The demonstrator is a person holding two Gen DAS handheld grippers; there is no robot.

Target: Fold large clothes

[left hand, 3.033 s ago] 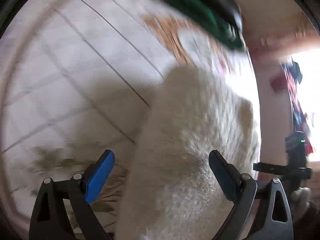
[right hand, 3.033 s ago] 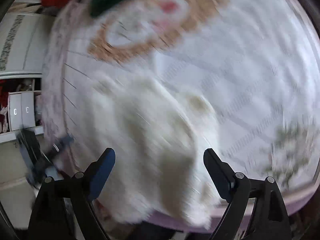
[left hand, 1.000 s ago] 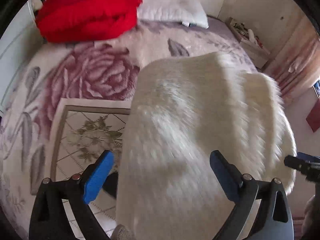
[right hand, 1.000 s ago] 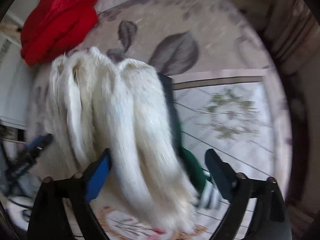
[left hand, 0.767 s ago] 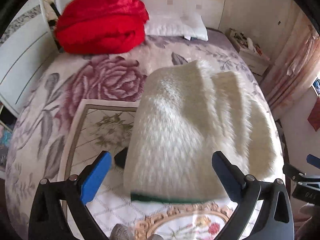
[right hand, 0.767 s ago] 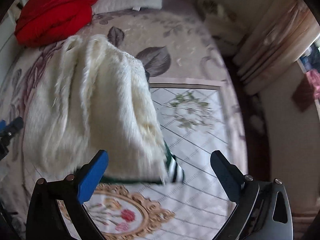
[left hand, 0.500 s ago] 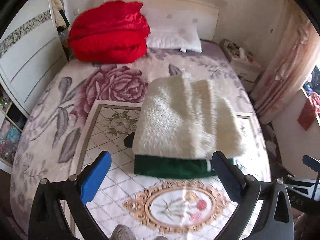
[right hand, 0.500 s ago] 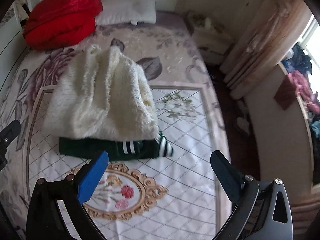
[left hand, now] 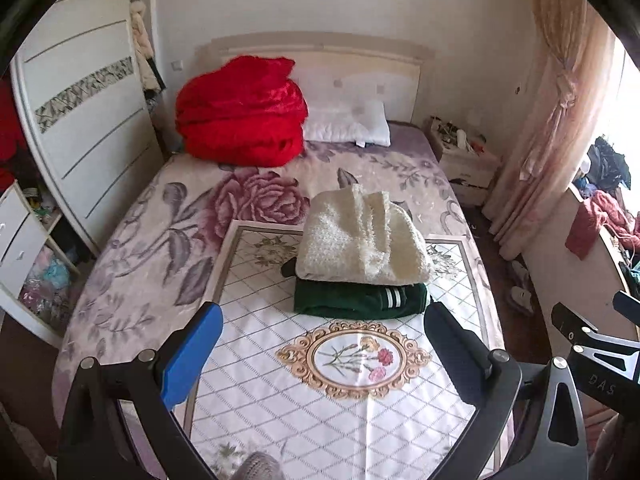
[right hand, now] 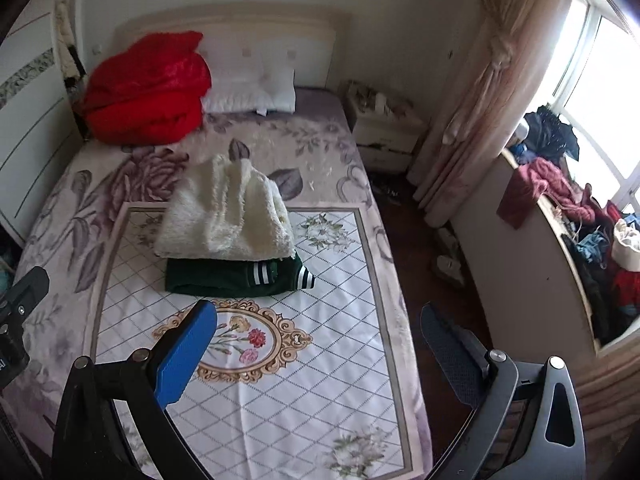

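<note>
A folded cream fleece garment [left hand: 360, 240] [right hand: 226, 216] lies on top of a folded dark green garment with white stripes [left hand: 356, 300] [right hand: 232, 276]. The stack rests on a white patterned cloth [left hand: 340, 392] [right hand: 280, 380] spread over the bed. My left gripper [left hand: 320, 344] is open and empty, held back above the near end of the cloth. My right gripper [right hand: 318, 344] is also open and empty, well short of the stack. The right gripper's body shows at the left wrist view's right edge.
A red blanket bundle [left hand: 240, 112] [right hand: 146, 88] and a white pillow [left hand: 346, 124] [right hand: 250, 94] lie at the headboard. A wardrobe [left hand: 84, 120] stands left. A nightstand [left hand: 464, 156] [right hand: 384, 128], a curtain [right hand: 472, 92] and a ledge piled with clothes [right hand: 580, 216] stand right.
The cream garment was held up close between both grippers, then laid onto the green garment and let go. Both grippers have pulled back and up, away from the stack.
</note>
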